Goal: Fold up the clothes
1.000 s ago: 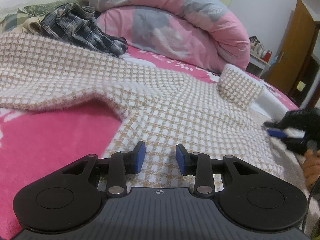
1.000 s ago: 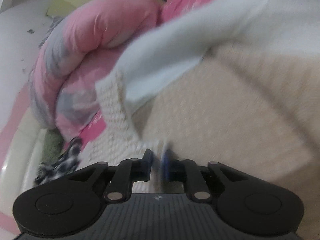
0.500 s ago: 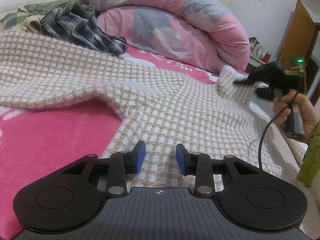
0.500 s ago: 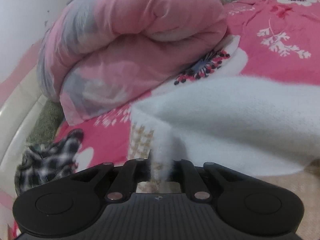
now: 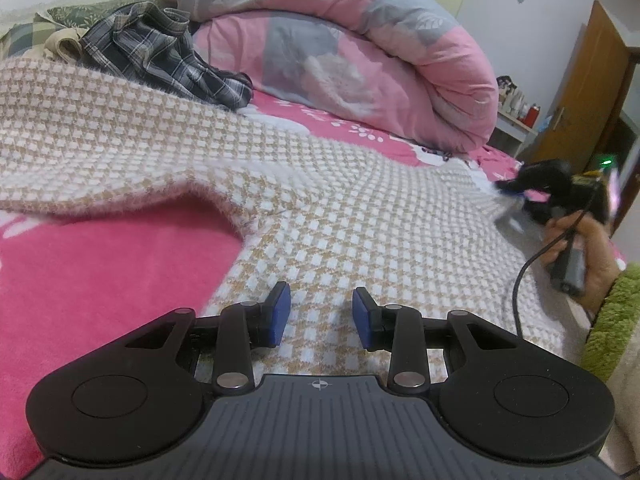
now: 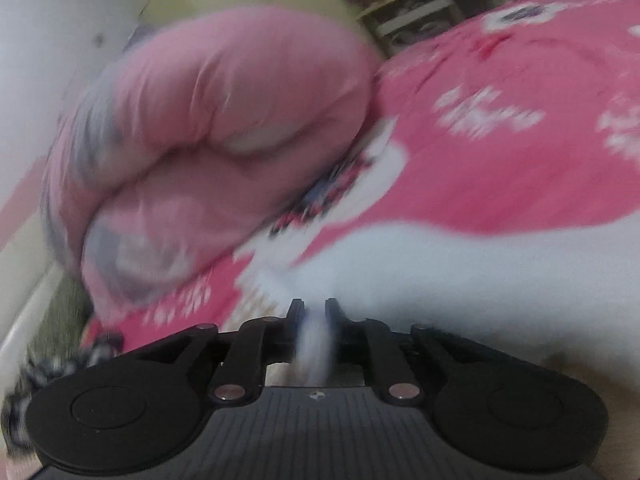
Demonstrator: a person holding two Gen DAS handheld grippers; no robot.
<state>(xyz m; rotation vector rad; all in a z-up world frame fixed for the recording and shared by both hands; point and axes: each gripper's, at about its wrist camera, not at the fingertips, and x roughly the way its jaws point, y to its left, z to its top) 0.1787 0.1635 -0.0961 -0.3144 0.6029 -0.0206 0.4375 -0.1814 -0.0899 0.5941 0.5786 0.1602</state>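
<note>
Broadly, a checked beige-and-white garment (image 5: pixel 304 184) is spread over the pink bedspread (image 5: pixel 100 264) before a rolled quilt (image 5: pixel 360 52), its far right edge pinched by the right gripper (image 6: pixel 311 312), the left gripper (image 5: pixel 321 312) held part-open and empty above it near a wooden door (image 5: pixel 588 92).

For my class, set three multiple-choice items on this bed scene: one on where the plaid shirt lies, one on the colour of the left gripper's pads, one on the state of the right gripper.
1. Where does the plaid shirt lie?
A. behind the checked sweater, beside the rolled quilt
B. between the left gripper's pads
C. on the floor

2. What colour are the left gripper pads?
A. red
B. blue
C. yellow

3. What is the right gripper doing?
A. standing wide open
B. holding a bottle
C. pinching the sweater's white edge

Answers: 1 A, the shirt sits past the sweater's far edge by the quilt; 2 B, both pads show blue; 3 C, white fabric is clamped between its nearly closed jaws.
</note>
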